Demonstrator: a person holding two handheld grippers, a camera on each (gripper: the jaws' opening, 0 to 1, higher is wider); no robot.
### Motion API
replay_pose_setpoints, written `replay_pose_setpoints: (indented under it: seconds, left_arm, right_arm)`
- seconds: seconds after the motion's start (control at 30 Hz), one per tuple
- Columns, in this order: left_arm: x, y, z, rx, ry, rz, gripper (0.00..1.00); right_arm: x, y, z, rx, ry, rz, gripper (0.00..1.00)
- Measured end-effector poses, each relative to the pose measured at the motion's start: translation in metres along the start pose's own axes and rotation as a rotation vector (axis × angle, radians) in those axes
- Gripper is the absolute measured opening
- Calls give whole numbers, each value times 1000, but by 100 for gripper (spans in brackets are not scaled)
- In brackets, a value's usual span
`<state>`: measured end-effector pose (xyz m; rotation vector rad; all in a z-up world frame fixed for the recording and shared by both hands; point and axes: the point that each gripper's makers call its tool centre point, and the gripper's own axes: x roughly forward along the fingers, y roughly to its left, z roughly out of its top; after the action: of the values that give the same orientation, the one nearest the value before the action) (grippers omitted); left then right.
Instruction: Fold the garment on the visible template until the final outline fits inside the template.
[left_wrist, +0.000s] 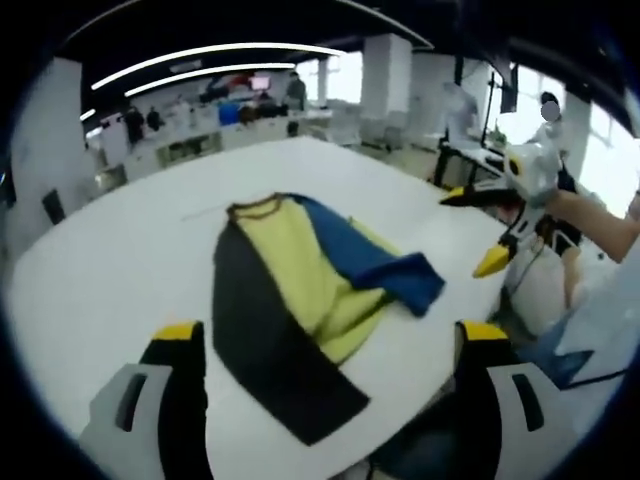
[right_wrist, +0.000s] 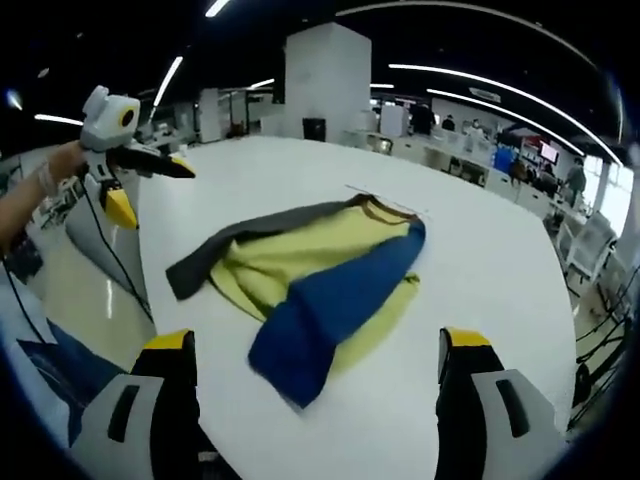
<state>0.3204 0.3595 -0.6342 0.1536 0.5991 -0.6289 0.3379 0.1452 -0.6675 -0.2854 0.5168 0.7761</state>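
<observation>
With both the left hand-held gripper (left_wrist: 330, 345) and right hand-held gripper (right_wrist: 315, 350) wide and empty above the counter (left_wrist: 130, 250), pinch the garment (left_wrist: 300, 290) at its edges to fold it squarely.

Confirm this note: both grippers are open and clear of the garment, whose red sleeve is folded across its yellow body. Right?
Not quite: the sleeve folded across the garment is blue, as the right gripper view shows. The left gripper and right gripper are open, clear of it.
</observation>
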Motion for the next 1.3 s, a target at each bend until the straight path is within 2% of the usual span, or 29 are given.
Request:
replay_pose_setpoints:
  seconds: [0.23, 0.4, 0.6, 0.7, 0.87, 0.93, 1.07, 1.3]
  left_arm:
    - [3, -1, -1, 1, 5, -18, 100]
    - [5, -3, -2, -3, 6, -25, 100]
    - [5, 0, -2, -1, 9, -24, 100]
    - [5, 1, 0, -2, 9, -30, 100]
    - [7, 6, 4, 1, 7, -27, 100]
    - [8, 9, 5, 5, 11, -30, 100]
    - [12, 13, 6, 17, 29, -38, 100]
    - [21, 18, 15, 26, 29, -68, 100]
  right_arm:
    - [5, 2, -3, 12, 13, 18, 100]
    - [10, 4, -15, 33, 46, 32, 99]
    - [15, 3, -28, 90, 74, 42, 89]
    - [17, 4, -35, 112, 87, 48, 81]
    - [21, 3, -39, 183, 67, 45, 72]
    - [22, 2, -41, 216, 61, 46, 66]
    - [26, -1, -50, 229, 82, 34, 58]
    - [32, 5, -66, 275, 130, 53, 45]
